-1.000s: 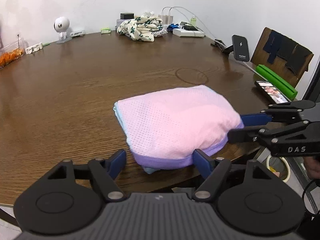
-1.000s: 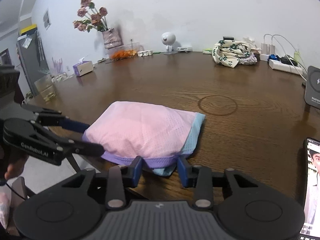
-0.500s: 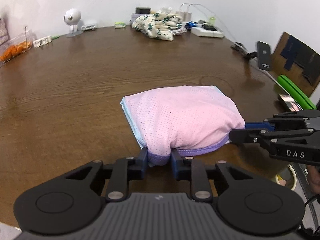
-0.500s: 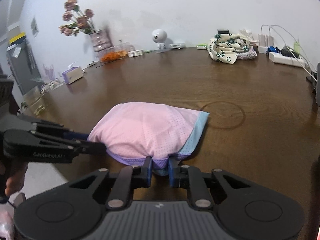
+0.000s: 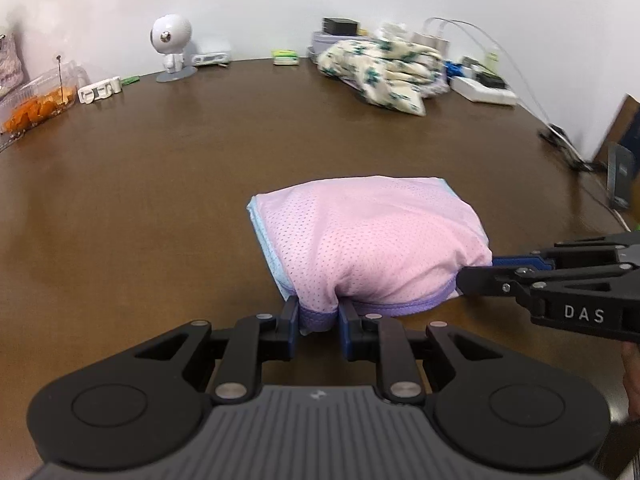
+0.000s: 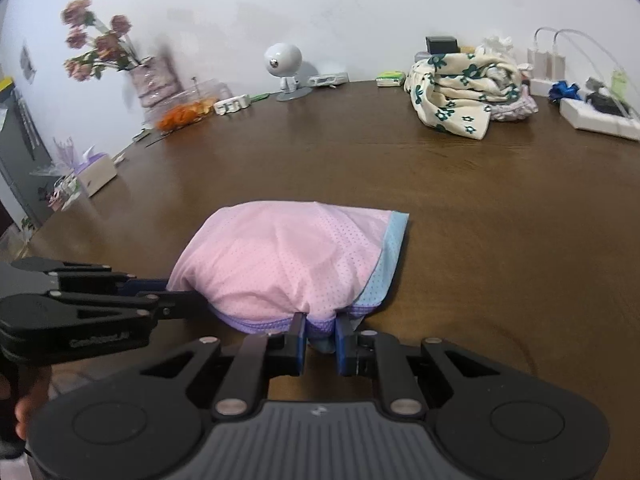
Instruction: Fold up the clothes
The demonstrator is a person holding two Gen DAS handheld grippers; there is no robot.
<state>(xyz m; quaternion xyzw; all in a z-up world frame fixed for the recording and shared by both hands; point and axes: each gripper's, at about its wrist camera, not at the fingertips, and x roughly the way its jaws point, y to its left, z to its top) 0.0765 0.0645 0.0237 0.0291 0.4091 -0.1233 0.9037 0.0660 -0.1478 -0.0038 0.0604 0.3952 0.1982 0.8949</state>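
Observation:
A folded pink mesh garment (image 5: 372,236) with a purple hem and light blue edge lies on the brown wooden table (image 5: 160,184). My left gripper (image 5: 319,316) is shut on the purple hem at the garment's near left corner. My right gripper (image 6: 321,326) is shut on the hem at the near right corner, by the blue edge (image 6: 390,256). In the left wrist view the right gripper (image 5: 476,270) comes in from the right and pinches the garment's edge. In the right wrist view the left gripper (image 6: 180,292) comes in from the left against the pink garment (image 6: 288,260).
A heap of cream floral cloth (image 5: 384,72) lies at the table's far side, beside power strips and cables (image 6: 600,116). A white round camera (image 5: 172,46), a box of orange snacks (image 5: 36,104), a vase of flowers (image 6: 148,76) and a tissue box (image 6: 94,170) line the far left.
Both grippers closed from open onto the garment's purple hem, then slid it farther onto the table, toward the floral cloth. The near table edge has dropped out of view.

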